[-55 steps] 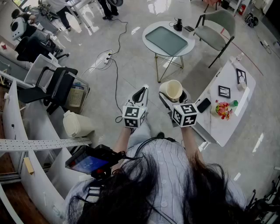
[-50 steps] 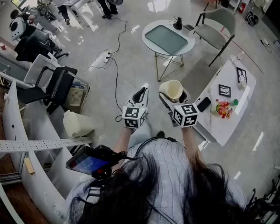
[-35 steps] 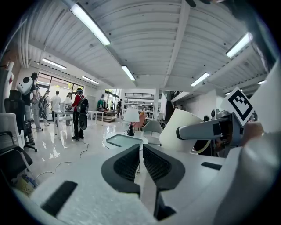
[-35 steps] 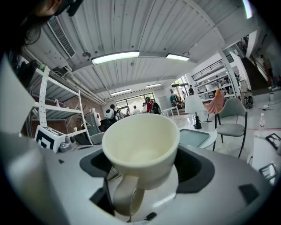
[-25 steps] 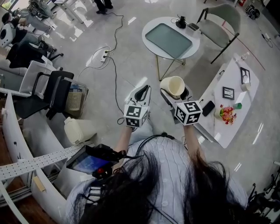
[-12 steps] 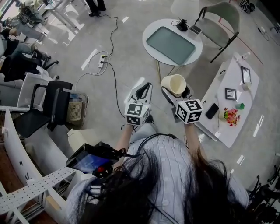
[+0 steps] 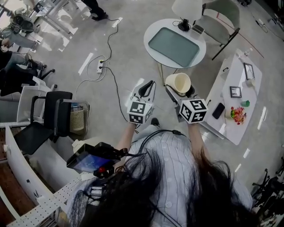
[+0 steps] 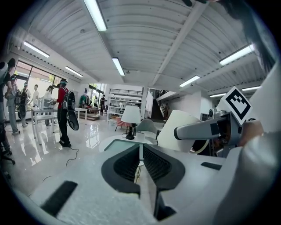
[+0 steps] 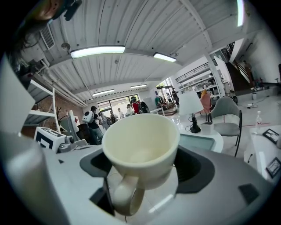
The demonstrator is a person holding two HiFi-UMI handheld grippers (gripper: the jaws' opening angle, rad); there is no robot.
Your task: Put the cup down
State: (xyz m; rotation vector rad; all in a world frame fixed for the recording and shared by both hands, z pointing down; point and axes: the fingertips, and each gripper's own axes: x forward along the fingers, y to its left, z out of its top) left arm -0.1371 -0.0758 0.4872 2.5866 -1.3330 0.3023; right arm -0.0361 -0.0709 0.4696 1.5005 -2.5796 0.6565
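Note:
A cream cup (image 7: pixel 179 82) with a handle is held upright in the air, with my right gripper (image 7: pixel 180 90) shut on it. In the right gripper view the cup (image 9: pixel 141 138) fills the space between the dark jaws, its handle pointing toward the camera, and it looks empty. My left gripper (image 7: pixel 146 90) hangs beside it on the left, shut with nothing in it. In the left gripper view my left gripper (image 8: pixel 141 154) shows its pads almost touching, and the cup (image 8: pixel 175 131) appears to the right. A round glass-topped table (image 7: pixel 175 41) stands ahead on the floor.
A long white table (image 7: pixel 228 128) at the right carries a phone (image 7: pixel 218 111), a small frame (image 7: pixel 235 91) and a colourful item (image 7: pixel 238 114). A chair (image 7: pixel 221 21) and a lamp (image 7: pixel 188 9) stand by the round table. A power strip with cable (image 7: pixel 101 66) lies on the floor left; black chairs (image 7: pixel 44 119) further left.
The head view has moved forward: the round table and white table sit closer to the grippers. Both grippers keep their pose, and the cup stays in the right one.

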